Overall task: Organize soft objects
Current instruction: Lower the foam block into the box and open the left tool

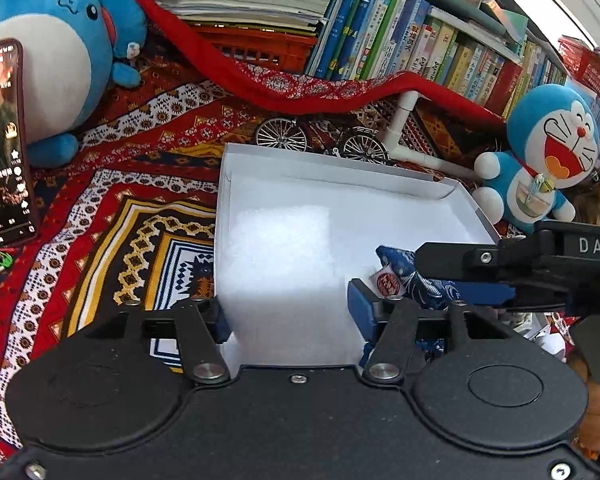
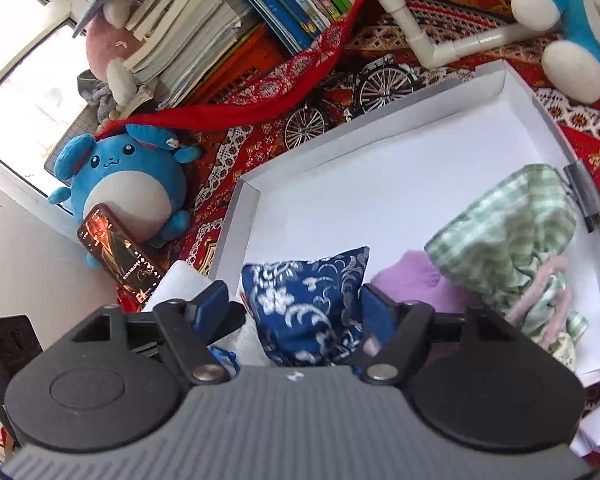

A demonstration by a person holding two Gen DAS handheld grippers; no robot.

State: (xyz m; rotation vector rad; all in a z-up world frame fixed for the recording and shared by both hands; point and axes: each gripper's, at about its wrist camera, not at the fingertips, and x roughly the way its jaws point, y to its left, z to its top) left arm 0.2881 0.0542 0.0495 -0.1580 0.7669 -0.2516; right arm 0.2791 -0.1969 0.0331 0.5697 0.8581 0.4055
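White box (image 2: 380,184) floor is free toward 12 in my right view. Blue pouch (image 2: 312,300) blocks dead ahead, green checked bag (image 2: 508,232) crowds 2 o'clock, purple item (image 2: 412,280) sits between them.

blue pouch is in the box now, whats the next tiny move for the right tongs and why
Probably back the right tongs straight off and up. The blue floral pouch lies in the white box between the fingers, which stand apart from it, beside the purple cloth and green checked bag. Nothing seems gripped, so withdrawing should leave it undisturbed.
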